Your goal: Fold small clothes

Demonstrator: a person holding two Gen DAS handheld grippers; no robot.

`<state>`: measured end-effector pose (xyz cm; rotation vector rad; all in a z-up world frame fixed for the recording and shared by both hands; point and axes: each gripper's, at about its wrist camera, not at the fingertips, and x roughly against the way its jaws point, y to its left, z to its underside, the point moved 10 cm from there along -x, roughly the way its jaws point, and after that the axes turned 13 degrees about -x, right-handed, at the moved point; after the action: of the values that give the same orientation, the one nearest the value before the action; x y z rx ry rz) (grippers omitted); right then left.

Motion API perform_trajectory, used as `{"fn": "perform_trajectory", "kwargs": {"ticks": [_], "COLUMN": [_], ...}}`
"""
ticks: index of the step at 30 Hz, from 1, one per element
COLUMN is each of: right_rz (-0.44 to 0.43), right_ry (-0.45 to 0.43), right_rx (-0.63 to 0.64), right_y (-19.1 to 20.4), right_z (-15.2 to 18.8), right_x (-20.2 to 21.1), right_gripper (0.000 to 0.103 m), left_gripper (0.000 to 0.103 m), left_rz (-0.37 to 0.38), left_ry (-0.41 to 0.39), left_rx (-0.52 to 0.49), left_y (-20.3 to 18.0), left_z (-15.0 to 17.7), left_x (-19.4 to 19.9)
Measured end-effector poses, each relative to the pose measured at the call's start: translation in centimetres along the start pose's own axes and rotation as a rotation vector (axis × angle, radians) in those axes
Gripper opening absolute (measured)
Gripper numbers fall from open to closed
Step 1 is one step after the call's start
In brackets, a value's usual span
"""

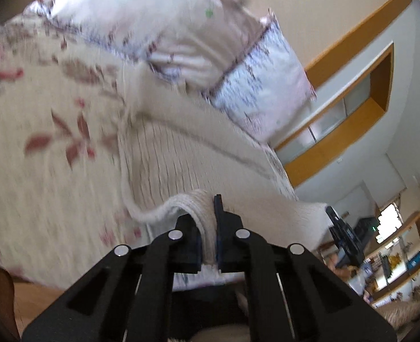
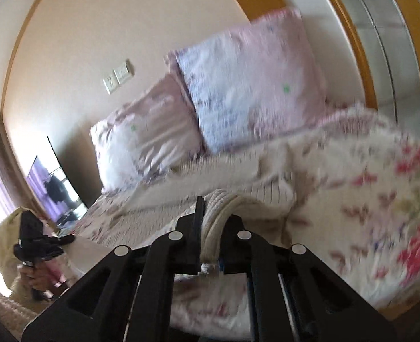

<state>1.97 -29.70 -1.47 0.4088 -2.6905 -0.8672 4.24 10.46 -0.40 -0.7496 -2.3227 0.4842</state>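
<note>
Both tongs (image 1: 208, 236) (image 2: 212, 239) clamped on cream garment (image 1: 181, 154)

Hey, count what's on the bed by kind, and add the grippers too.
Pillows: 2
Cream ribbed garment: 1
Floral bedspread: 1
Grippers: 2, left gripper, right gripper, both shut on the garment
Total: 6

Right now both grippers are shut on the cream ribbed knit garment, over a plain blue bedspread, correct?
Not quite: the bedspread is cream with red floral print, not plain blue, as the left wrist view shows. The rest holds: the left gripper and right gripper are each shut on the cream ribbed knit garment.
</note>
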Motion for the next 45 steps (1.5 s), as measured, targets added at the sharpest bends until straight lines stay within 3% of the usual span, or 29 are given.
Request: {"fn": "perform_trajectory", "kwargs": {"ticks": [4,11,17,22,28,33,34,37,38,41,43,45], "right_rz": [0.008,0.051,0.1,0.15,0.251,0.312,0.312,0.283,0.282,0.288,0.306,0.327], "right_ry": [-0.086,-0.149,-0.143,-0.089,0.131,0.22,0.232,0.255,0.237,0.185,0.171,0.172], "right_rx": [0.062,0.119,0.137,0.079,-0.129,-0.247,-0.272,-0.335,-0.33,-0.271,-0.214,-0.172], "right_y": [0.9,1.9,2.0,-0.8,-8.0,-10.9,-11.1,-11.1,-11.1,-10.5,-10.5,-10.7], "right_z": [-2.3,-5.5,-8.6,-10.5,-8.6,-8.1,-8.3,-9.3,-9.8,-11.0,-11.0,-10.7], "right_x": [-0.9,-3.3,-7.4,-13.3,-22.1,-26.6,-27.0,-28.1,-27.8,-25.9,-24.1,-22.7], "right_gripper": [0.008,0.008,0.008,0.008,0.008,0.009,0.015,0.055,0.061,0.061,0.059,0.049], "left_gripper": [0.006,0.006,0.006,0.006,0.006,0.007,0.007,0.013,0.019,0.041,0.042,0.042], "left_rz": [-0.066,-0.173,-0.241,-0.251,-0.281,-0.252,-0.237,-0.21,-0.197,-0.234,-0.26,-0.266], "left_ry": [-0.056,-0.087,-0.094,-0.064,0.078,0.116,0.109,0.054,0.036,-0.019,-0.011,0.009], "left_rx": [-0.033,-0.142,-0.207,-0.144,0.027,0.163,0.18,0.195,0.199,0.165,0.109,0.078], "left_y": [0.4,-0.1,0.4,3.4,10.2,13.3,13.4,13.1,13.0,12.9,12.4,12.1], "left_z": [-3.7,-9.7,-16.2,-19.6,-17.9,-16.7,-16.8,-18.0,-18.4,-19.8,-19.9,-19.5], "left_x": [0.2,-0.9,-4.4,-9.7,-17.5,-20.3,-20.5,-20.2,-20.0,-18.1,-16.7,-15.6]}}
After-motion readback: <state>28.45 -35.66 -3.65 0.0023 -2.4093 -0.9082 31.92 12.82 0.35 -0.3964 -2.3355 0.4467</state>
